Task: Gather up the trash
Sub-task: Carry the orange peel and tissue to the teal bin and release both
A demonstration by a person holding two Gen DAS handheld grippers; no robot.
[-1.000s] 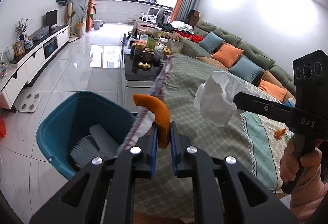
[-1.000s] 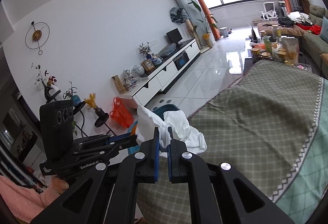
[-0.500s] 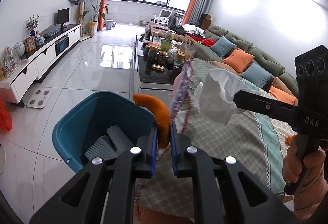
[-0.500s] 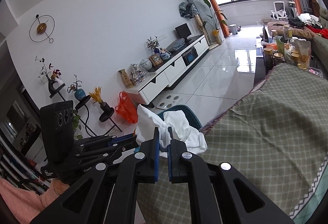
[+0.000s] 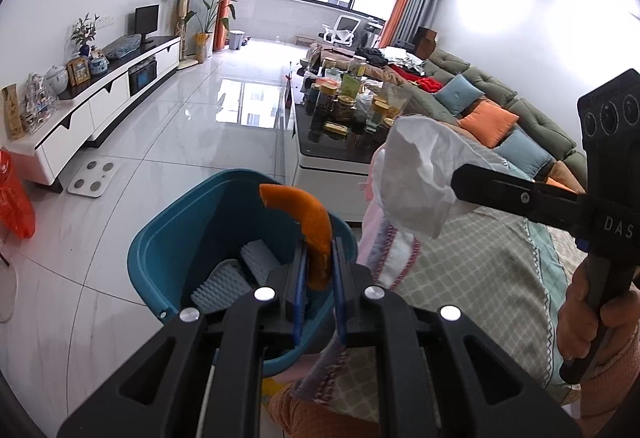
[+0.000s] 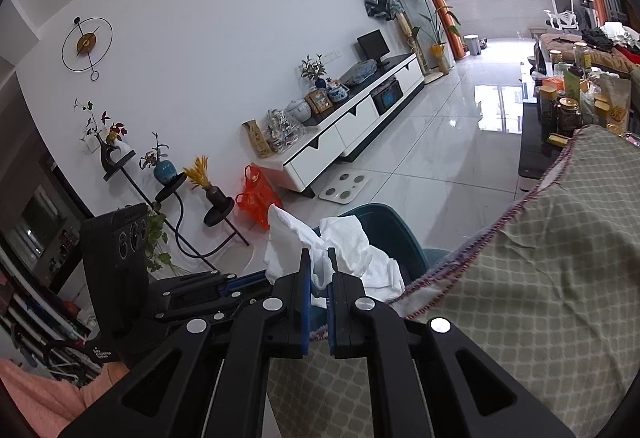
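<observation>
- Orange, curved peel [image 5: 316, 222], one piece, is clamped upright in the closed left gripper [image 5: 319, 270], above the teal plastic bin [image 5: 160, 250] on the glossy tiled floor.
- Crumpled white tissue [image 6: 344, 250], one wad, is pinched by the closed right gripper [image 6: 319, 278], beside the quilted green blanket's [image 6: 540, 278] fringed edge.
- Only the left view shows two ribbed grey pieces [image 5: 236, 270] inside the bin.

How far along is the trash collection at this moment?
Done: both pieces are picked up. In hand: the left gripper is shut on an orange peel over the teal bin; the right gripper is shut on a white tissue near it. Left: dropping both in.
</observation>
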